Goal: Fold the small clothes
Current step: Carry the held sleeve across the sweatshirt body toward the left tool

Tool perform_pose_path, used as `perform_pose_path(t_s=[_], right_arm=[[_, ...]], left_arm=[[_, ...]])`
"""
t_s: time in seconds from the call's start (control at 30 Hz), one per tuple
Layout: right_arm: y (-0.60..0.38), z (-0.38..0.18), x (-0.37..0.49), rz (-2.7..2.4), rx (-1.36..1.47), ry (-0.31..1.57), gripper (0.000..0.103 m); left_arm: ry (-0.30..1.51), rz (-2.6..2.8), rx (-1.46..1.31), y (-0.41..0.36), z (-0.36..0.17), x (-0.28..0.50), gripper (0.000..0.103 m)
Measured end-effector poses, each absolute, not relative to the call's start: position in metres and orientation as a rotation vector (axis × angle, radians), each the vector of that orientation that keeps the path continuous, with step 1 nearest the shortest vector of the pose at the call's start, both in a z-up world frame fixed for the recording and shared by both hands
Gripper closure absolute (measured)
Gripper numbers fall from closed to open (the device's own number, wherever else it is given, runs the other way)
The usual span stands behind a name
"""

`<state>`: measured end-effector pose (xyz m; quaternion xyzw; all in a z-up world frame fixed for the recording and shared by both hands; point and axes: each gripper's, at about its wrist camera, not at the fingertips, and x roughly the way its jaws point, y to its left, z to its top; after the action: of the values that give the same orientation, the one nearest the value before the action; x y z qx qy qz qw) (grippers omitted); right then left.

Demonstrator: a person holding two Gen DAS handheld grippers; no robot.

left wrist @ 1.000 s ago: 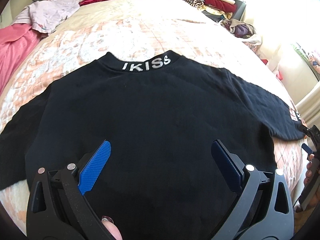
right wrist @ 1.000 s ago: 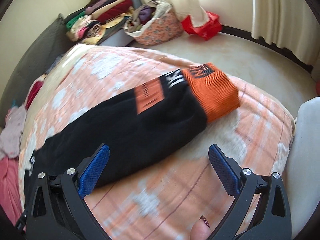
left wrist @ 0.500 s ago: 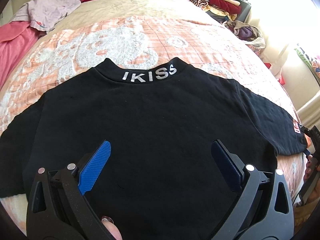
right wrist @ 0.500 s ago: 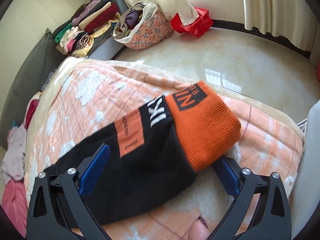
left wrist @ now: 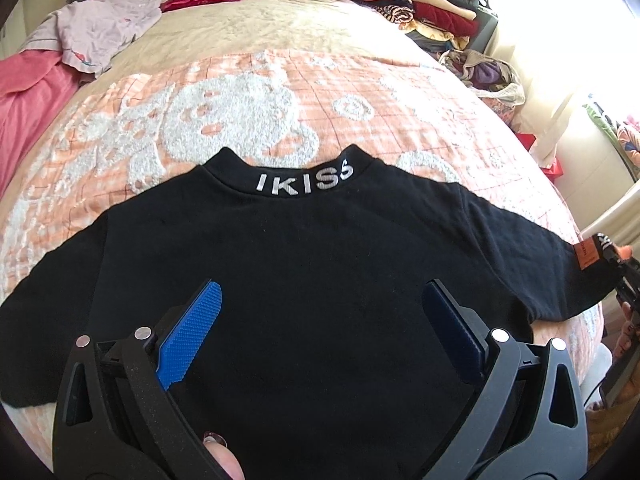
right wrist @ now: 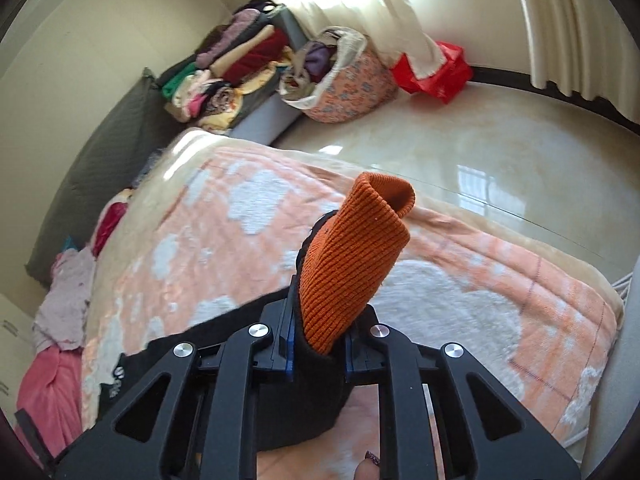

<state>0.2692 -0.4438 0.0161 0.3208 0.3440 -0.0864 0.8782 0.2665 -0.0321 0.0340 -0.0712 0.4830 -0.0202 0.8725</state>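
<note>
A small black sweater [left wrist: 304,272] with "IKISS" on its collar lies flat on the bed in the left wrist view. My left gripper [left wrist: 320,320] hovers open over its lower body with nothing between the blue pads. The sweater's right sleeve ends in an orange ribbed cuff [right wrist: 352,264]. My right gripper [right wrist: 318,344] is closing on that sleeve just below the cuff and its pads press the fabric. The cuff sticks up past the jaws, lifted off the blanket. At the right edge of the left wrist view the right gripper [left wrist: 624,276] shows at the sleeve end.
An orange and white blanket [left wrist: 240,112] covers the bed. Pink and lilac clothes [left wrist: 80,40] lie at its far left. Folded clothes are stacked [right wrist: 236,76] by the wall, beside a fabric basket [right wrist: 344,80] and a red bag [right wrist: 436,72] on the glossy floor.
My right gripper has gone from wide open around the sleeve to clamped on it, and raised the cuff end. The left gripper has drawn back and risen a little, still open.
</note>
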Motion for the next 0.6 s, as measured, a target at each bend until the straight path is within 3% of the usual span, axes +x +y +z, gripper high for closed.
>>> perform_pose_path(t_s=[0.6], right_arm=[[-0.275, 0.105, 0.284, 0.118, 0.521, 0.676, 0.089]], left_arm=[[0.959, -0.121, -0.240, 0.021, 0.067, 0.247, 0.008]])
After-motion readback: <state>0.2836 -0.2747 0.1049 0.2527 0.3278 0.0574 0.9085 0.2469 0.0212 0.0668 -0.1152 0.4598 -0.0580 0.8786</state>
